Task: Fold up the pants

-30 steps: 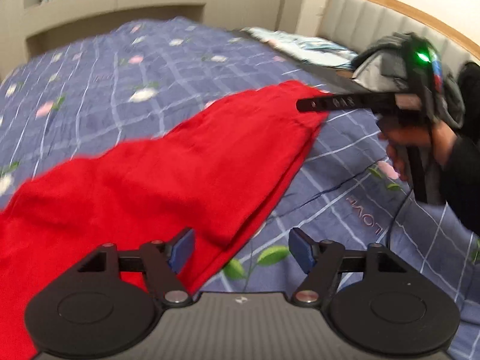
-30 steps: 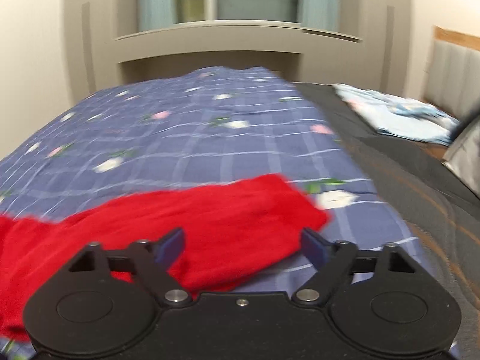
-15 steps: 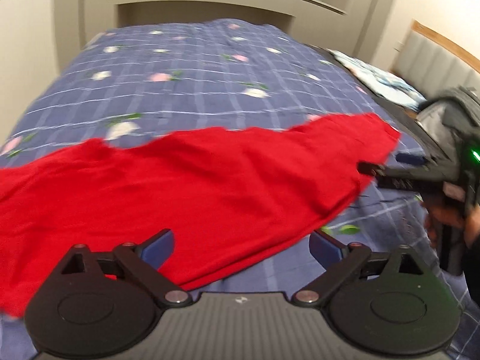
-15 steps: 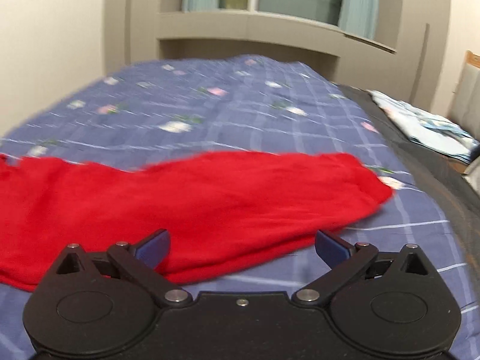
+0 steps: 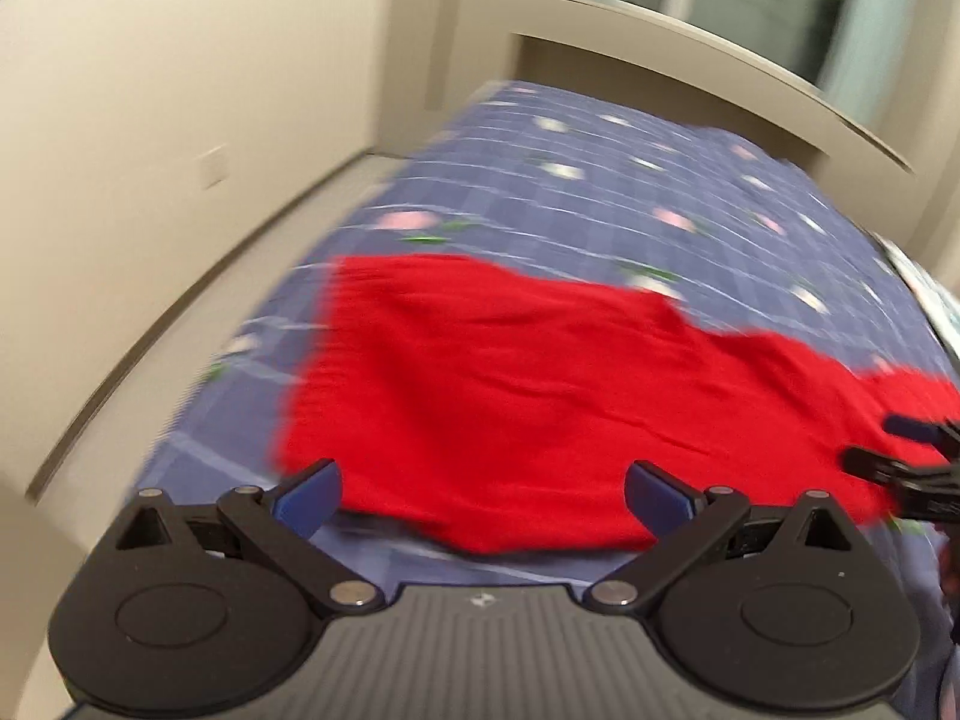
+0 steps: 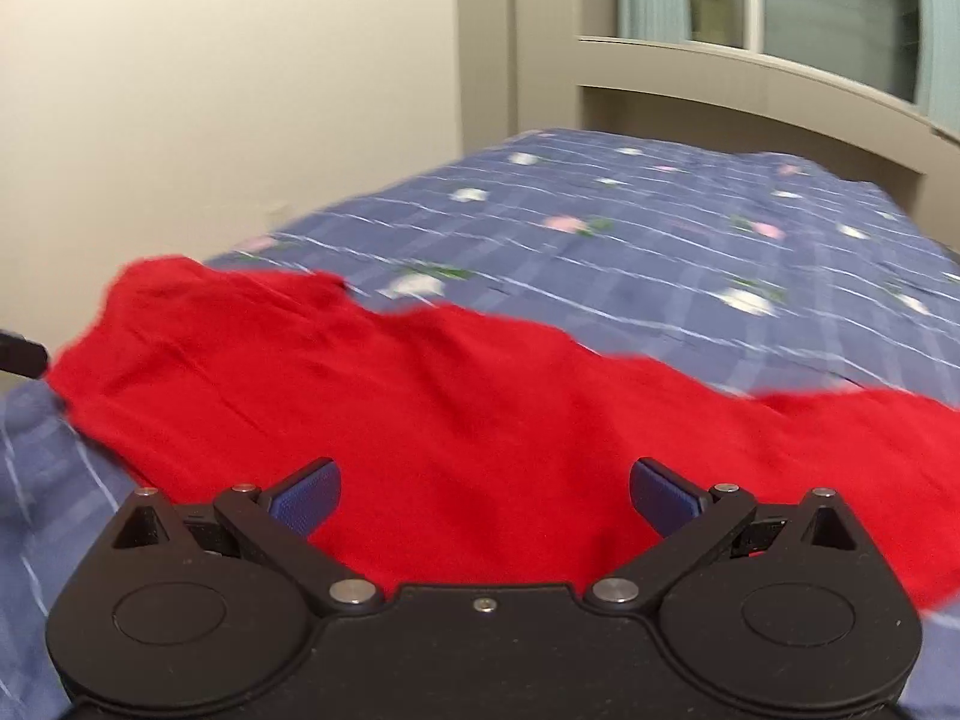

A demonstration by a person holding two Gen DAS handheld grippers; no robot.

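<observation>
Red pants (image 5: 540, 396) lie spread flat across the blue checked bed cover (image 5: 600, 180), long side left to right. My left gripper (image 5: 483, 495) is open and empty, just in front of the pants' near edge at their left end. My right gripper (image 6: 486, 501) is open and empty above the middle of the pants (image 6: 420, 408). The right gripper's fingertips (image 5: 870, 462) show at the right edge of the left wrist view, over the cloth. The left gripper's tip (image 6: 21, 354) shows at the far left of the right wrist view.
The bed's left edge (image 5: 198, 384) drops to a beige floor beside a beige wall (image 5: 180, 90). A window ledge (image 6: 780, 72) with a window stands behind the bed. Light bedding (image 5: 936, 306) lies at the far right.
Both grippers have swung left along the pants. The left one now faces the pants' left end near the bed edge. Both stay open.
</observation>
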